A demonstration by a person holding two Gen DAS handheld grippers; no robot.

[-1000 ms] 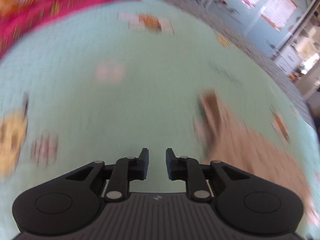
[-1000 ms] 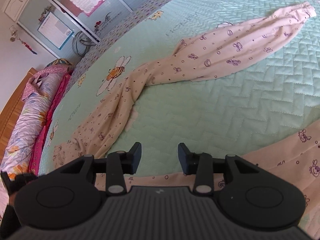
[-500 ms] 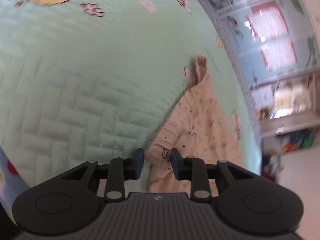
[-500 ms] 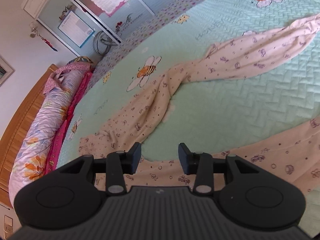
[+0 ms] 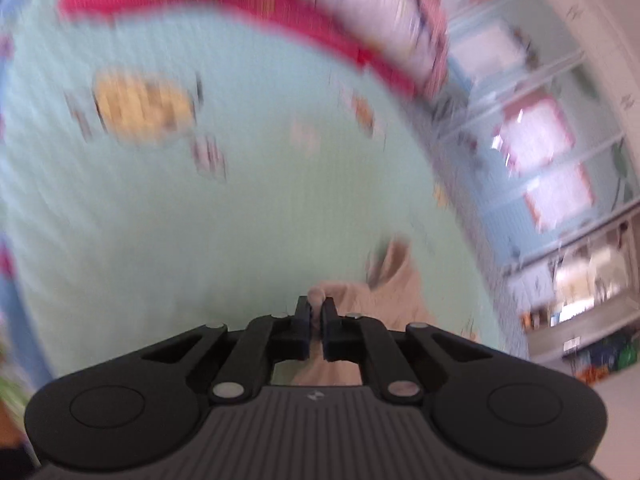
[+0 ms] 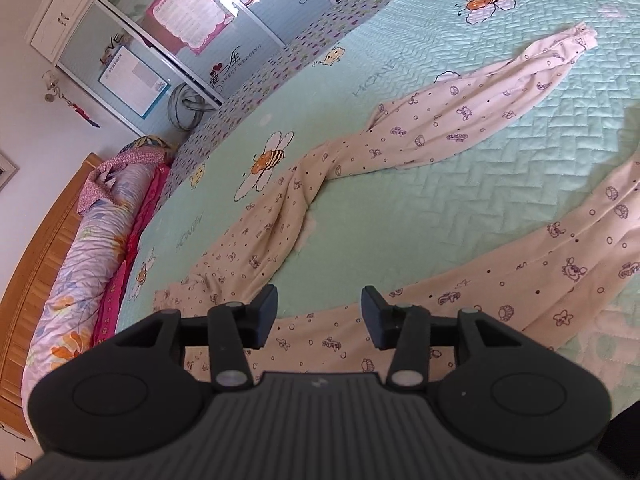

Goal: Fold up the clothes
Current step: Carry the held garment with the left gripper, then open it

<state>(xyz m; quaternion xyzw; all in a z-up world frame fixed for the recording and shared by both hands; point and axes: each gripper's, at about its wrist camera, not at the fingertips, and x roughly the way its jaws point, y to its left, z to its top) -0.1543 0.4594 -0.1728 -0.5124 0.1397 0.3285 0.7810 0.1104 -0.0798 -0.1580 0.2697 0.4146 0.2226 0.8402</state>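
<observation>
Cream pyjama trousers (image 6: pixel 420 136) with small purple prints lie spread on a green quilted bedspread (image 6: pixel 500 200), one leg running to the far right, the other (image 6: pixel 560 268) across the near right. My right gripper (image 6: pixel 319 310) hangs open just above the near leg, nothing between its fingers. In the blurred left wrist view, my left gripper (image 5: pixel 316 312) is shut on a bunched edge of the trousers (image 5: pixel 394 280), cloth poking out between the fingertips.
A rolled floral duvet (image 6: pixel 76 264) and pink edging lie along the wooden headboard (image 6: pixel 36 240) at the left. Wardrobe doors with posters (image 6: pixel 188 12) stand beyond the bed. Bee patterns (image 6: pixel 268 160) dot the bedspread.
My left gripper has closed onto the trousers' edge and swung upward toward the pillows. The right gripper has drifted a little, staying open over the near leg.
</observation>
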